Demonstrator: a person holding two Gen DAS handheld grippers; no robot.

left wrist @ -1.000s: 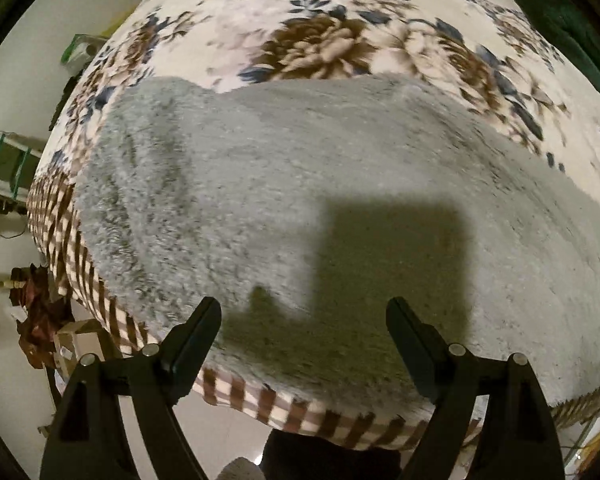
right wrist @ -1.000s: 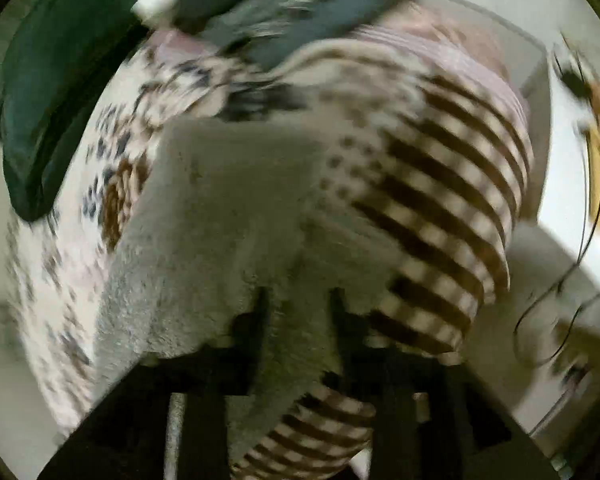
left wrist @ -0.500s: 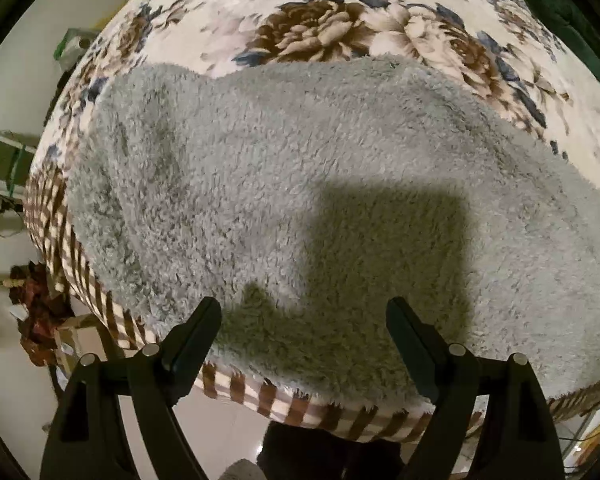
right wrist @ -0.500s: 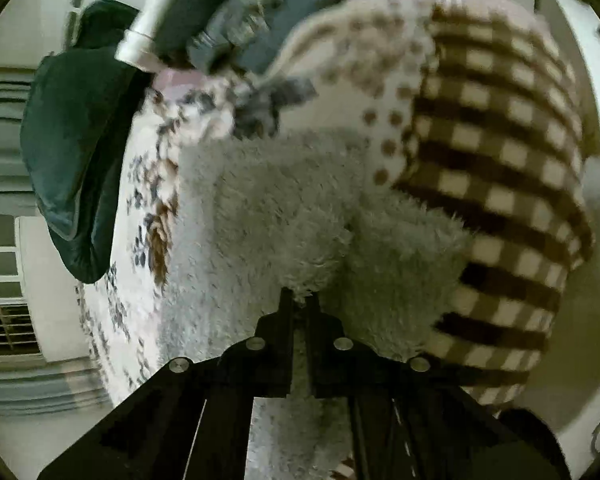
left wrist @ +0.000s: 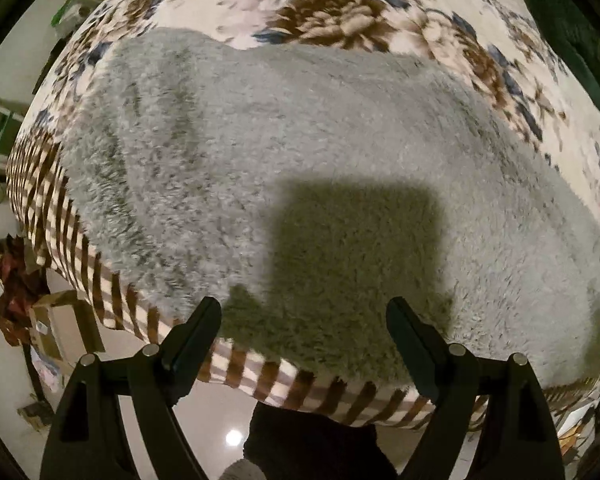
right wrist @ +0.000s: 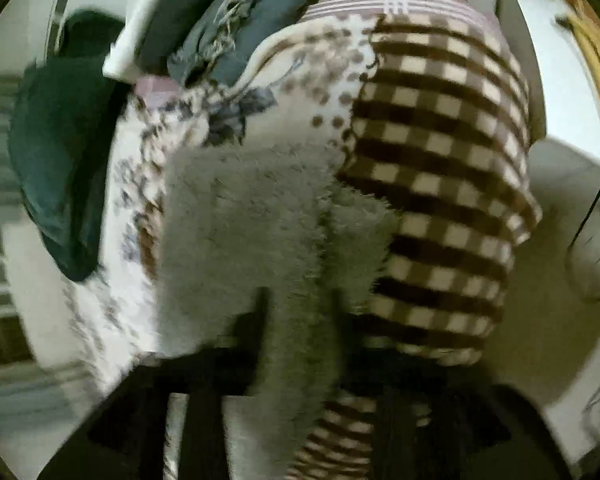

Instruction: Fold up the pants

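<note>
Grey fluffy pants (left wrist: 284,152) lie spread across a bed with a floral blanket (left wrist: 340,12), reaching its near checked edge. My left gripper (left wrist: 303,320) is open and empty, hovering just above the pants' near edge, its shadow falling on the fleece. In the blurred right wrist view, my right gripper (right wrist: 300,304) is shut on a bunched fold of the pants (right wrist: 260,216) and holds it lifted off the bed.
The blanket's brown checked border (right wrist: 440,184) hangs down the bed's side. A dark green pillow (right wrist: 60,152) and dark folded cloth (right wrist: 228,20) lie at the bed's far end. Floor clutter and boxes (left wrist: 40,320) stand left of the bed.
My left gripper moved closer over the pants, still open. My right gripper stays shut on the pants and has swung, pulling the held fold; its view is now blurred.
</note>
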